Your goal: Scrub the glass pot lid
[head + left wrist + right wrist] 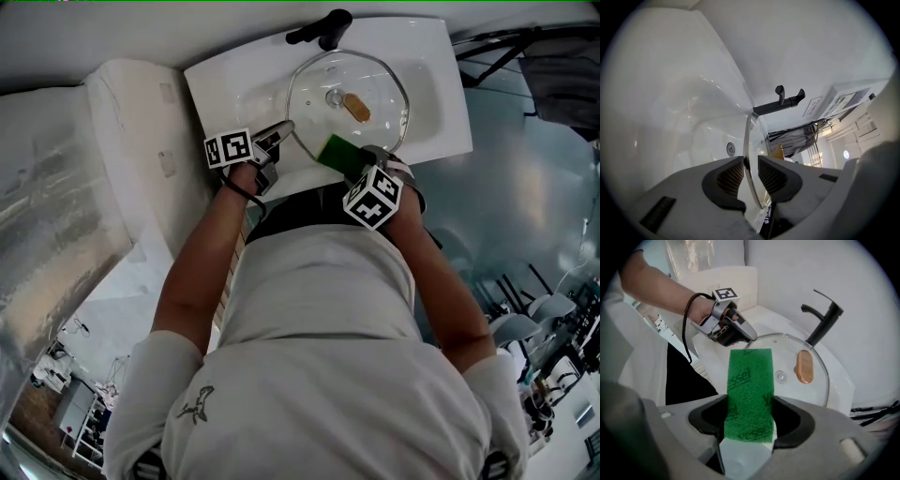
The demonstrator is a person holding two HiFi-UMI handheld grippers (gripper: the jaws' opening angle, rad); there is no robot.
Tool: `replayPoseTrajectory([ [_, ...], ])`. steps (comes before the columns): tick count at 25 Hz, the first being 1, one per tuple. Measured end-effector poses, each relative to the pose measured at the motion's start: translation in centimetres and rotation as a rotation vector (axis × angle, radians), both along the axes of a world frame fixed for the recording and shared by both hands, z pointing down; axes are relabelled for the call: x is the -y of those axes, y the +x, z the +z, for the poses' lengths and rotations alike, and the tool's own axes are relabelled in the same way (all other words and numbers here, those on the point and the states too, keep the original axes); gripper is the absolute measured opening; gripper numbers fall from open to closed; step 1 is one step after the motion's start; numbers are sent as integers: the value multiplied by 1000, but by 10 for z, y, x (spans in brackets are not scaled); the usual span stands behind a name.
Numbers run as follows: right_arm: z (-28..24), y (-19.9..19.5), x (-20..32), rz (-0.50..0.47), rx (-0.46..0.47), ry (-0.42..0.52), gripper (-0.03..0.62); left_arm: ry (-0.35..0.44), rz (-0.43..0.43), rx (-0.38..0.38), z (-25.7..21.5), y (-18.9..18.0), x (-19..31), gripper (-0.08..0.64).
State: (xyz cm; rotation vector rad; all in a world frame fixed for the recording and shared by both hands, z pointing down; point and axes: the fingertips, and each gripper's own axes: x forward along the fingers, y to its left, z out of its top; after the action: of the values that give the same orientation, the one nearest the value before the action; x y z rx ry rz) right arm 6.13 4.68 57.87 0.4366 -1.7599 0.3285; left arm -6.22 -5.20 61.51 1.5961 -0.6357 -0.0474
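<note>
- Left claw [278, 132] [751, 164]: clenched on the left rim of the glass pot lid [375, 80] [749, 140].
- Glass pot lid: sat in the white sink [436, 103], just near of the black faucet [322, 26] [822, 317], its amber knob [356, 108] [804, 366] facing up.
- Green scouring pad [337, 150] [750, 385]: at the near rim of the lid, its free end pointing toward the left claw.
- Right claw [359, 161] [750, 417]: clenched on the pad, pointing steeply down, right of the left claw.
</note>
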Motion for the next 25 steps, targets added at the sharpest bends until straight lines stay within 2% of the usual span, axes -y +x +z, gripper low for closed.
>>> replayPoseTrajectory([
  [6, -29, -4, 13, 46, 104, 53, 290, 49, -36, 62, -15, -21, 0, 121],
  [10, -61, -9, 26, 93, 221, 94, 291, 130, -50, 106, -45, -36, -2, 123],
  [16, -117, -11, 51, 125, 373, 184, 291, 352, -8, 245, -117, -51, -2, 123],
  [21, -175, -6, 72, 141, 492, 318, 291, 568, 32, 295, -201, -49, -7, 123],
  [25, -224, -1, 85, 158, 575, 422, 291, 736, 13, 327, -268, -51, -12, 121],
])
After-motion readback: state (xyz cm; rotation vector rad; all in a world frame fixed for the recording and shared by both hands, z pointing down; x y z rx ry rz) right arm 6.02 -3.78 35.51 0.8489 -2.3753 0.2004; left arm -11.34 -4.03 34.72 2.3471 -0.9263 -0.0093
